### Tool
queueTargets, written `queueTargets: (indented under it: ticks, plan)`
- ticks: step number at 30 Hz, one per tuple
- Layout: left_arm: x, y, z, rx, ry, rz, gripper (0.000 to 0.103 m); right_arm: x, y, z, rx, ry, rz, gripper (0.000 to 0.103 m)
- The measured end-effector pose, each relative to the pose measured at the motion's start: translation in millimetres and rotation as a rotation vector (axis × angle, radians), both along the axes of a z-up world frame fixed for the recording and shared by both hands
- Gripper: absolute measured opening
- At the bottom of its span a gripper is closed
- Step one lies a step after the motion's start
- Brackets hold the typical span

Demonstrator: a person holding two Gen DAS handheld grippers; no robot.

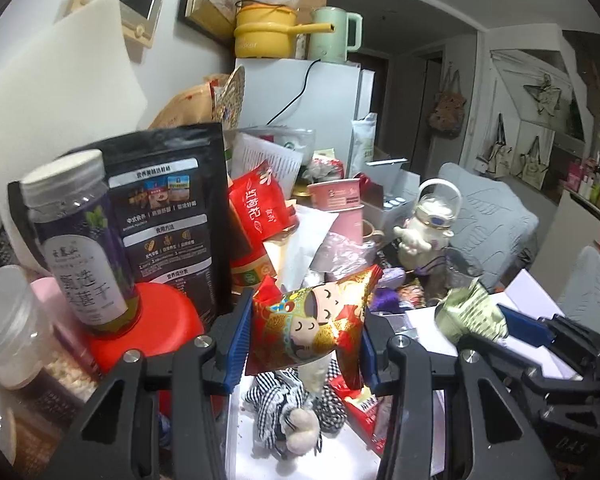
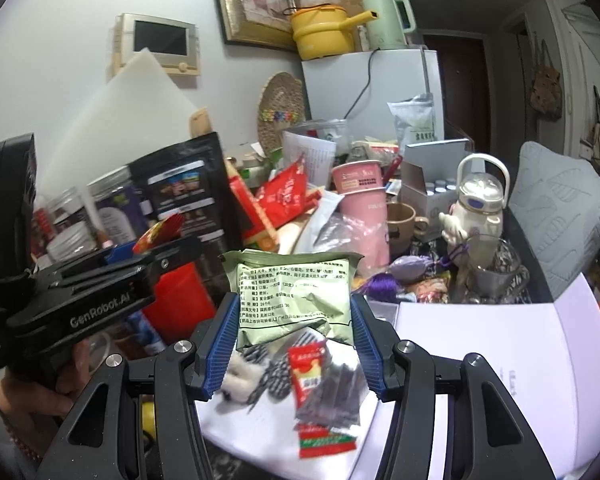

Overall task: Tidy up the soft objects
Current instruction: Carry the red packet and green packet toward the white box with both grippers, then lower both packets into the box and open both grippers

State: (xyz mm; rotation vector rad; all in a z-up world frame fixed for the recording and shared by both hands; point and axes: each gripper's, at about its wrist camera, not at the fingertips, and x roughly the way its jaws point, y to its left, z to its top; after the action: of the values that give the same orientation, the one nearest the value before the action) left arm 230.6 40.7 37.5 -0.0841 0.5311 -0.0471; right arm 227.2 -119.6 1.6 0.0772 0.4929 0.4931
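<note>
The body of my left gripper [image 2: 112,256] reads "GenRobot.AI". My right gripper [image 2: 294,320] is part open, its blue pads clamped on a green packet [image 2: 296,292] printed with small text I cannot read. My left gripper, also part open, pinches a red and gold foil pouch [image 1: 320,324] with cartoon faces. Both packets hang above a white box [image 2: 500,360] holding a checked cloth toy [image 1: 288,412] and red sachets [image 2: 308,368]. Both grippers tilt downward, side by side.

Black plastic left gripper [image 2: 156,240] lettered "GenRobot.AI"; matching black right gripper [image 2: 292,344], ribbed blue fingers [image 2: 220,344], silver screws beside them.
</note>
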Motion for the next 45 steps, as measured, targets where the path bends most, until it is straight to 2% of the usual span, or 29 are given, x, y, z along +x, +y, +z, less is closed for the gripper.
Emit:
queueTargets:
  ticks: [8,13,20,32,45]
  plan:
    - [36,-3,-36,0.038,0.075,0.005,0.045,37,6,-14,-0.024,0.036,0.008,0.054]
    - [51,-6,-64,0.051,0.152,-0.009,0.045,45,10,-26,-0.046,0.06,0.014,0.054]
    - [61,-12,-86,0.063,0.223,-0.038,0.045,55,6,-41,-0.055,0.116,0.0,0.054]
    - [72,-17,-109,0.095,0.318,-0.051,0.045,68,15,-63,-0.085,0.184,0.009,0.054]
    - [74,-19,-114,0.119,0.335,-0.044,0.045,84,26,-102,-0.154,0.303,0.005,0.054]
